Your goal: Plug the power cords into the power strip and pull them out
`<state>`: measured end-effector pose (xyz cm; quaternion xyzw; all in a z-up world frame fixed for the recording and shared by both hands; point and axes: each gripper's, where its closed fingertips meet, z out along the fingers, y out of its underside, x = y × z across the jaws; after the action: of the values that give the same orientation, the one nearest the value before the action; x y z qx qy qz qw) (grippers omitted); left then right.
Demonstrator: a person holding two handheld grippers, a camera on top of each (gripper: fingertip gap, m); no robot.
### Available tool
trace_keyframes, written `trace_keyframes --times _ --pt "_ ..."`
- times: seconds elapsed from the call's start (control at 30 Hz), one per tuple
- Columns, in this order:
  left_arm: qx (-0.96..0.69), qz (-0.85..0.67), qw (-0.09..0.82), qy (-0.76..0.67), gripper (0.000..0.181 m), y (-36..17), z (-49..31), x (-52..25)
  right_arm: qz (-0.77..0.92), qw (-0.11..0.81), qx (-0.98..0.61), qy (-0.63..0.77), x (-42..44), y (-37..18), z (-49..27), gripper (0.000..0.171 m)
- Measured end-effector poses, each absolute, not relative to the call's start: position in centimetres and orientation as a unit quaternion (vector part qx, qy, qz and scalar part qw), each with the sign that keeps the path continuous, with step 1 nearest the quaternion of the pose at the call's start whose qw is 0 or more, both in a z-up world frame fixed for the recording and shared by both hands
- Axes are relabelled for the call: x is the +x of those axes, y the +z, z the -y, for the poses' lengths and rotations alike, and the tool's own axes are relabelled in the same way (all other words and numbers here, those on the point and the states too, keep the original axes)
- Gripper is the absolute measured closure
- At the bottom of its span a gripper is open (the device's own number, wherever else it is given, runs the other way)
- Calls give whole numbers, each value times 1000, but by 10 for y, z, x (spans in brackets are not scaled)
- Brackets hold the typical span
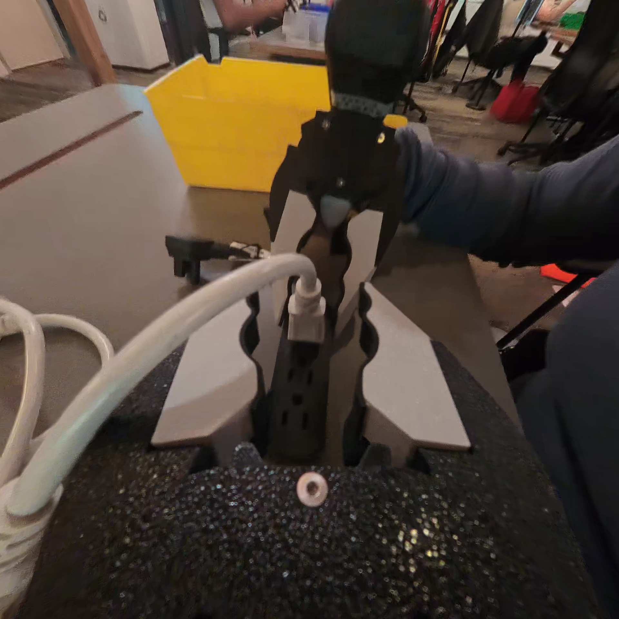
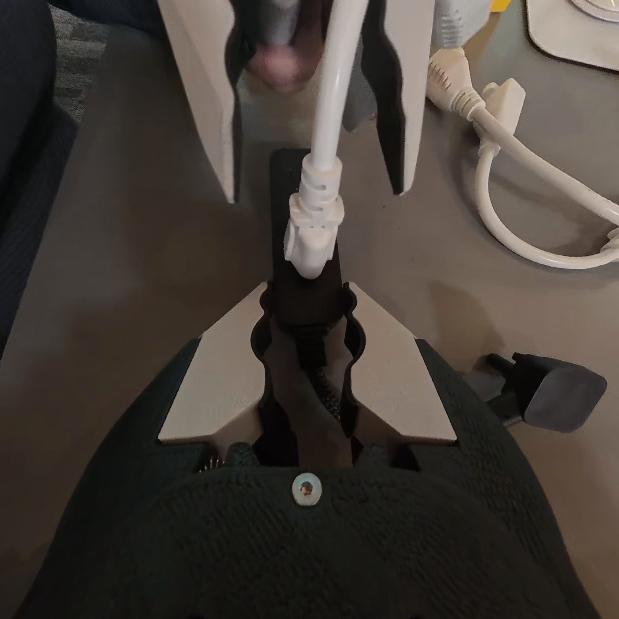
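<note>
The right gripper pinches the black power strip steady, while the left gripper, fingers spread, straddles the seated white plug.

— Surface?
— Grey-brown table. Black power strip at centre.
— Other items on it?
— White cord loop at two o'clock, black plug at three; yellow bin at twelve in the left view.

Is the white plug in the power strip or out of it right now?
In. The white plug stands upright on the black power strip, its base flush against the strip with no prongs showing; the outlets nearer the left claw are empty.
</note>
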<state>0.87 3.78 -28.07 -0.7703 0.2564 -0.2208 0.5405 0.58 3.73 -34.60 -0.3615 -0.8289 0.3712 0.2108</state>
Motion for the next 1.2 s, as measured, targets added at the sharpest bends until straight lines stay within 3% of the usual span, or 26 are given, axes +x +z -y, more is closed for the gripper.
trace_keyframes --times 0.07,0.13,0.53,1.2 --pt "-768 -262 543 -218 139 -278 -42 12 829 211 -363 370 6 -346 -37 130" --pt "-770 -264 541 -211 169 -278 -47 14 827 211 -364 373 6 -346 -37 130" --pt "-773 -304 507 -230 169 -283 -48 20 823 207 -368 380 6 -346 -37 130" --pt "-758 -299 528 -242 169 -283 -45 20 821 201 -379 376 5 -346 -37 130"
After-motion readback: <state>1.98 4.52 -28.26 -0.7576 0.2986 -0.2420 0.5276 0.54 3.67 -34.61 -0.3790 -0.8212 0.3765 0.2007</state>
